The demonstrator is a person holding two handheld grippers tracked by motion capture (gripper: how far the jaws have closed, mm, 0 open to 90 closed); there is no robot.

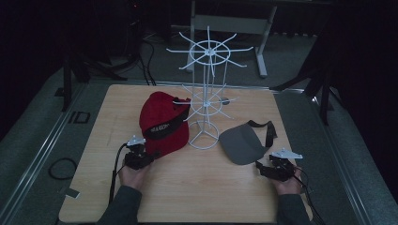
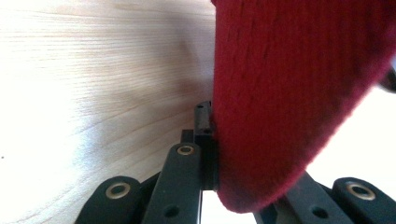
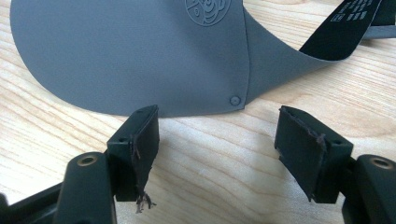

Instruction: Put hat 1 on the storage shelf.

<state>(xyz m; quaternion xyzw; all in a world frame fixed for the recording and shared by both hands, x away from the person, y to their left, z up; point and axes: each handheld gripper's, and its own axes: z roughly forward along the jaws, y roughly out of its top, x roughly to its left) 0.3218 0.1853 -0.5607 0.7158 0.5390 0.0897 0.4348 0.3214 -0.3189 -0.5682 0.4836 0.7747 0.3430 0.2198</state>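
At the left of the table [image 1: 94, 140], the left hand-held gripper [image 1: 139, 154] is seen with its jaws drawn narrow onto the near edge of the red cap [image 1: 163, 123], the red fabric [image 2: 289, 93] being pinched between them in the left gripper view. The cap lies on the table just beside the base of the white wire rack [image 1: 206, 98], whose hooks stand higher up. A slip is judged likely if the cap is lifted by so little cloth at the rim: the soft crown could sag, swing and snag on a lower hook, or tip the light rack over. Further right, the grey visor [image 1: 241, 144] lies flat on the table with its black strap [image 1: 268, 131] trailing behind it. At the far right, the right hand-held gripper [image 1: 274, 169] is held wide and empty, just short of the visor's edge [image 3: 140, 65]. Because the brim lies flush on the wood, it could be pushed away rather than caught, or the strap could be dragged into the rack's base.
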